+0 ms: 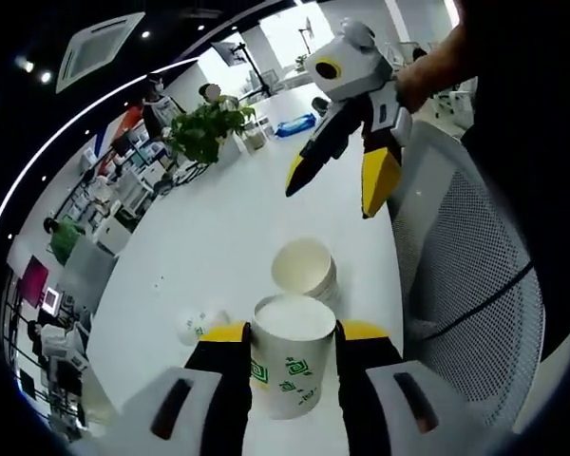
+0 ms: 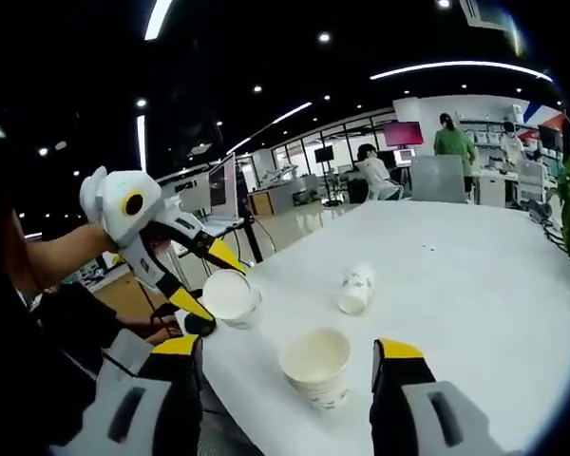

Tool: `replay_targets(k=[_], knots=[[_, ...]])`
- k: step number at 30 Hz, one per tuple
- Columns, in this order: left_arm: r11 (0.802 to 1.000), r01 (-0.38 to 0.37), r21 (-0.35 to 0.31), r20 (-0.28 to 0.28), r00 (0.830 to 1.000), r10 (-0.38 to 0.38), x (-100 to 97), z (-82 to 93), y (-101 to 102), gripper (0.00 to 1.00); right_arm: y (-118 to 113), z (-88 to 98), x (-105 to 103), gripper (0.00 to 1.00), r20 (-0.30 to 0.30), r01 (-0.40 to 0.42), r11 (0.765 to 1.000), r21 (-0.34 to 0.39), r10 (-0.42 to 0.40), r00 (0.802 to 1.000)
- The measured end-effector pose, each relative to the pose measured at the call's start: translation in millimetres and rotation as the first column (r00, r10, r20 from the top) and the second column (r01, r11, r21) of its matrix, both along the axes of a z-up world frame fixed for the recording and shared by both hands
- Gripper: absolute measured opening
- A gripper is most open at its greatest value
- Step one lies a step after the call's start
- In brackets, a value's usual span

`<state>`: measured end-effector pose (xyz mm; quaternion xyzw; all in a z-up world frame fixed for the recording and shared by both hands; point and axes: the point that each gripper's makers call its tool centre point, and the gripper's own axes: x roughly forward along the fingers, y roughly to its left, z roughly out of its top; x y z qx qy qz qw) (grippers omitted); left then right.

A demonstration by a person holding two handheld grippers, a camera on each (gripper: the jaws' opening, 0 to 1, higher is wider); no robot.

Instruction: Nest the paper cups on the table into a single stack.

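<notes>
My left gripper [image 1: 293, 332] is shut on a white paper cup with a green logo [image 1: 287, 366], held upright just over the white table [image 1: 218, 237]. Right behind it a second cup [image 1: 305, 267] stands upright on the table. A third cup [image 1: 198, 326] lies on its side to the left. My right gripper [image 1: 334, 195] hangs open in the air beyond the standing cup. In the right gripper view, the right gripper [image 2: 288, 347] is open, and the standing cup [image 2: 315, 366] shows between its jaws, untouched. The left gripper [image 2: 217, 293] holds its cup [image 2: 230, 296], and the fallen cup [image 2: 356, 288] lies farther off.
A grey mesh chair [image 1: 475, 275] stands at the table's near edge, beside the person's dark sleeve. A potted plant [image 1: 207, 128] and small items sit at the far end of the table. People and desks are in the background.
</notes>
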<state>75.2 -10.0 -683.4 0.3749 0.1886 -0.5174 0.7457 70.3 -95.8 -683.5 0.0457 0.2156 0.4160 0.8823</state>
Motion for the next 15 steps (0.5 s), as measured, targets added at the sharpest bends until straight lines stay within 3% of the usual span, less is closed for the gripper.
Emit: replay_targets(k=[15], knots=[[0.999,0.038,-0.010,0.002,0.999,-0.038,-4.4,4.7,-30,0.32,28,6.2,0,0.63,-0.067,-0.017,0.999,0.043,0.020,0.998]])
